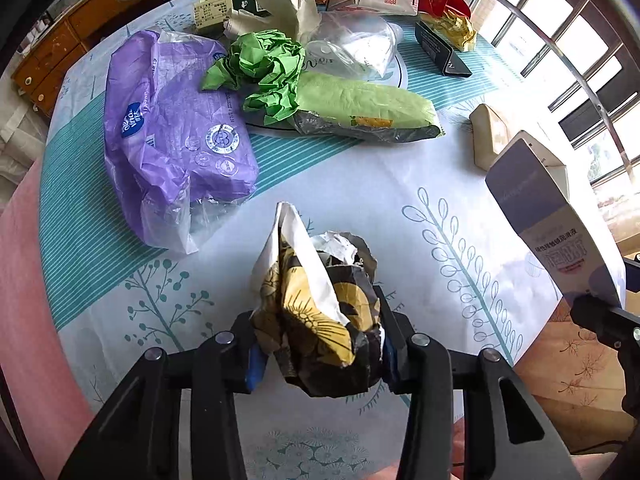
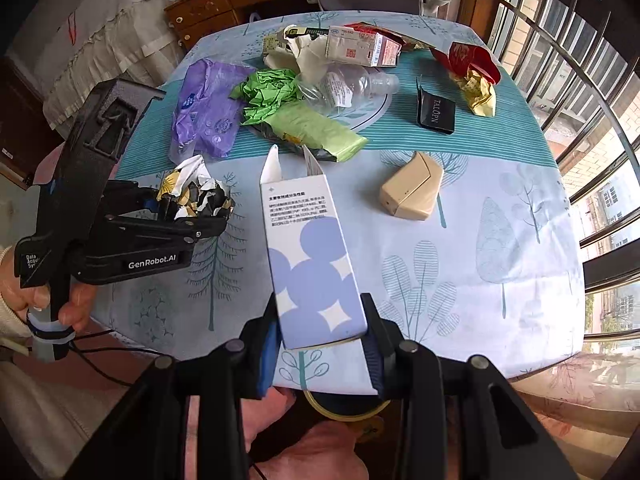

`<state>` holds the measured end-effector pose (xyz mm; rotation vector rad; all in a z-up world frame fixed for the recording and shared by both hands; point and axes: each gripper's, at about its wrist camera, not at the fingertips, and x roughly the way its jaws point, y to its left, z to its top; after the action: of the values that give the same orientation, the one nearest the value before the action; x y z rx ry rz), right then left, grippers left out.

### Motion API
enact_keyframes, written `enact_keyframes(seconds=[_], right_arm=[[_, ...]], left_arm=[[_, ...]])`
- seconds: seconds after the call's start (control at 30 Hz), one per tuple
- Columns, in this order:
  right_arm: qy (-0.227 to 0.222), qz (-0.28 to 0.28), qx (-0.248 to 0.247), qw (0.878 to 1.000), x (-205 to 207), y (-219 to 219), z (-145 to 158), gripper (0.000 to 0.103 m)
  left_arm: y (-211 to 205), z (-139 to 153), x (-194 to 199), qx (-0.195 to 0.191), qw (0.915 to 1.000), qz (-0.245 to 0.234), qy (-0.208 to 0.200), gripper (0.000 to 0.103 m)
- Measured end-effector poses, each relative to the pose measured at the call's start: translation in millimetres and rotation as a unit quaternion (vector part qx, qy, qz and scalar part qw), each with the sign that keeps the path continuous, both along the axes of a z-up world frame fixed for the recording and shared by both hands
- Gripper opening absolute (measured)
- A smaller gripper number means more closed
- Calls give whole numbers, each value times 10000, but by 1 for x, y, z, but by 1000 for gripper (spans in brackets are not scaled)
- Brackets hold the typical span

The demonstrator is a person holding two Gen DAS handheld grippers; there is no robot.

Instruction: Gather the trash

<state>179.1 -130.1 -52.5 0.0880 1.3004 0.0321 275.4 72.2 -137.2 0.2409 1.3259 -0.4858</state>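
My left gripper is shut on a crumpled black, yellow and white paper wad, held above the near part of the table; both show in the right wrist view, the gripper at left with the wad. My right gripper is shut on a flattened white and lilac carton, which also shows at the right of the left wrist view. More trash lies further back: a purple plastic pack, crumpled green paper and a green wrapper.
A clear plastic bottle, a milk carton, a black box, a red and gold wrapper and a beige box lie on the patterned tablecloth. Window bars stand at right, a wooden cabinet behind.
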Motion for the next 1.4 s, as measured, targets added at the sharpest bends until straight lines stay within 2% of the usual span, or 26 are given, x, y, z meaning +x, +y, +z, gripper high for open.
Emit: enact_keyframes(seconds=[0.13,0.33,0.43,0.57,0.67,0.83,1.0,1.1,1.23,1.4], right_arm=[[-133,130,16,9998,1,-1,9,36],[-397,602,142,9973,-17,-9,23,36],[-487,917,265,9942,-34,-18,27,36],[-577,1290,453,9889,-63,-34,27,36],[-606,1401,653,9861,-90,-49,20,36],[-306,1488,976,9836,-137,-68,-2,36],[23,1470,1111,9829,-174,-78,-31,36],[238,1254,1175,9848,-189,-83,-59,36],[626,867,1159,9875,-200,-84,-114,36],[992,475,1062,9882,-201,-76,-198,36]], left_arm=[[-4,20,-15,-179,9994,155,-249,42],[-10,55,-54,-359,9957,532,-673,42],[-17,72,-80,-476,9912,822,-922,42],[-30,89,-137,-626,9823,1319,-1173,42],[-44,86,-173,-494,9777,1565,-1312,42],[-62,72,-229,-340,9724,1940,-1252,42],[-81,51,-266,13,9794,1726,-1043,43],[-88,35,-277,50,9831,1604,-880,43],[-95,-8,-281,97,9852,1605,-599,44],[-97,-95,-277,208,9858,1662,-96,44]])
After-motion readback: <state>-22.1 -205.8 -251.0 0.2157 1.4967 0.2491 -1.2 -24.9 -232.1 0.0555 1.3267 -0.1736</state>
